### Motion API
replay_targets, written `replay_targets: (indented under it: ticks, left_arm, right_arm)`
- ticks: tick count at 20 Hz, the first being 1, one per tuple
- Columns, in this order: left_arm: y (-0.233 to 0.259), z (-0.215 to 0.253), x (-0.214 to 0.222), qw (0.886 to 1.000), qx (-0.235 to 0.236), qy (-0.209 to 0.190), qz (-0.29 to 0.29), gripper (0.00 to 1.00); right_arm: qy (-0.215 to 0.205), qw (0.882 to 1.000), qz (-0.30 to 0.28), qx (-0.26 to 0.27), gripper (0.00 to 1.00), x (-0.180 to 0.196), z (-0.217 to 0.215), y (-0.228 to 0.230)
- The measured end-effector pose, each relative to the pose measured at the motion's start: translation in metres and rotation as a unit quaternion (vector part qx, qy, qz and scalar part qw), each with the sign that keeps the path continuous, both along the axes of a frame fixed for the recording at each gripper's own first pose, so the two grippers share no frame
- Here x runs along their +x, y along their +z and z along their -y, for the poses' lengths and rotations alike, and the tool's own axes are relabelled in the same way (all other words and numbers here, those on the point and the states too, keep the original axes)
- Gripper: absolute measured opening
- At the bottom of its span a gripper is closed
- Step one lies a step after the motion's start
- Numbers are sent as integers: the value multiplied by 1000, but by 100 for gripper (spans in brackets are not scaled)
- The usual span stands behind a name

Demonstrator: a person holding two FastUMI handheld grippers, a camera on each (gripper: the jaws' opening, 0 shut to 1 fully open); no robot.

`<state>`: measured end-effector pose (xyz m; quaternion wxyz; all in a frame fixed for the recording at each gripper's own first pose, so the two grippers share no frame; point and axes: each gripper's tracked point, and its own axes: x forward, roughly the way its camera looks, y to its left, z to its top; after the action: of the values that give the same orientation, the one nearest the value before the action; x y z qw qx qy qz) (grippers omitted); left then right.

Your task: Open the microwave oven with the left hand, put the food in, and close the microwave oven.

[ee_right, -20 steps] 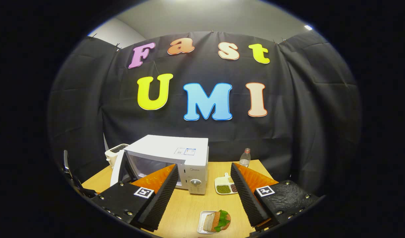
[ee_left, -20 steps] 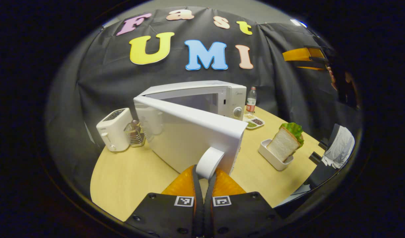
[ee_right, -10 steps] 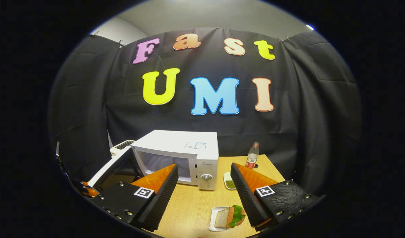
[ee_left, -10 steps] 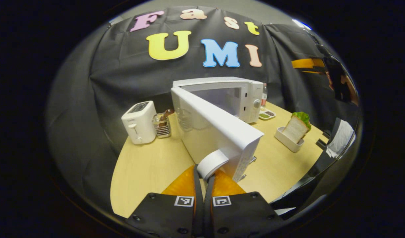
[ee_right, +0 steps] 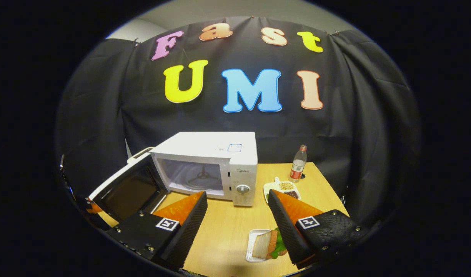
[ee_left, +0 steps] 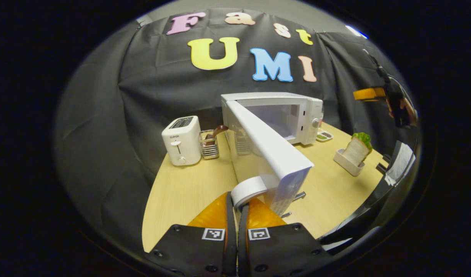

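Standing wide open, the white microwave door (ee_left: 272, 148) has its handle (ee_left: 247, 190) clamped by the left hand-held gripper (ee_left: 235, 200).

Lighting: even, moderately bright, overhead; ceiling lamp glint at 1 o'clock in left gripper view. Shadows: soft, faint on table (ee_right: 227, 231). Focus: sharp centrally. Distortion: strong fisheye bending, dimming toward rims.

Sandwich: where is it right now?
In the right gripper view the sandwich stands in a small white tray on the table's near edge, in front of the open microwave, between the right hand-held gripper's open fingers.
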<state>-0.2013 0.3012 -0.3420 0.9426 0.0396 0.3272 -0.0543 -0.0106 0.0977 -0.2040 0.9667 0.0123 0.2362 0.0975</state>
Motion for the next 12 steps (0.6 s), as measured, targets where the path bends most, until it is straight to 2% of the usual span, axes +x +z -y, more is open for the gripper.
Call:
replay_targets:
  ticks: [5, 6, 7, 8, 10, 12]
  left_arm:
    - [-4, -7, -8, 1000, -10, 16, 4, 17]
    - [-9, -10, -16, 1000, -8, 23, -6, 25]
    - [-16, -15, -27, 999, -4, 35, -17, 38]
    - [-16, -21, -37, 999, 7, 48, -24, 29]
    - [-6, -20, -51, 997, 11, 75, -25, 32]
    - [26, -4, -53, 995, 12, 101, 5, 28]
  right_arm:
    - [-21, 996, -82, 1, 96, -9, 49, -60]
    - [-26, 994, -102, -6, 96, -13, 61, -75]
    - [-28, 992, -124, -10, 96, -18, 72, -90]
    - [-28, 988, -149, -11, 96, -25, 79, -102]
    - [-20, 981, -191, 2, 98, -40, 81, -124]
    - [-18, 976, -218, 9, 98, -48, 85, -139]
